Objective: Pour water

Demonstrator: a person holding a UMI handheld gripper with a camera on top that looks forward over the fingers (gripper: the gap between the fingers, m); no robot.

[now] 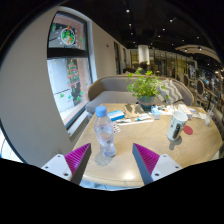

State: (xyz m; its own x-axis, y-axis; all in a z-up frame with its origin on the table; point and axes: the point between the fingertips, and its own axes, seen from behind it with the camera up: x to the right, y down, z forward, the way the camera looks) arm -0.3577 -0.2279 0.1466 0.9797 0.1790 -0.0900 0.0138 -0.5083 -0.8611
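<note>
The gripper (113,160) has two white fingers. Each finger has a bright pink pad (78,157) on its inside, with lines across it.

The gripper (112,160) sits low in the middle of the picture. Its two fingers point up and away, spread wide apart. Each finger has a bright pink pad (78,157) inside. Nothing is squeezed between them.

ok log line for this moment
hand-held gripper open | water bottle upright on table, just ahead between fingers, ungrasped | cup beyond, right | pour not started
</note>
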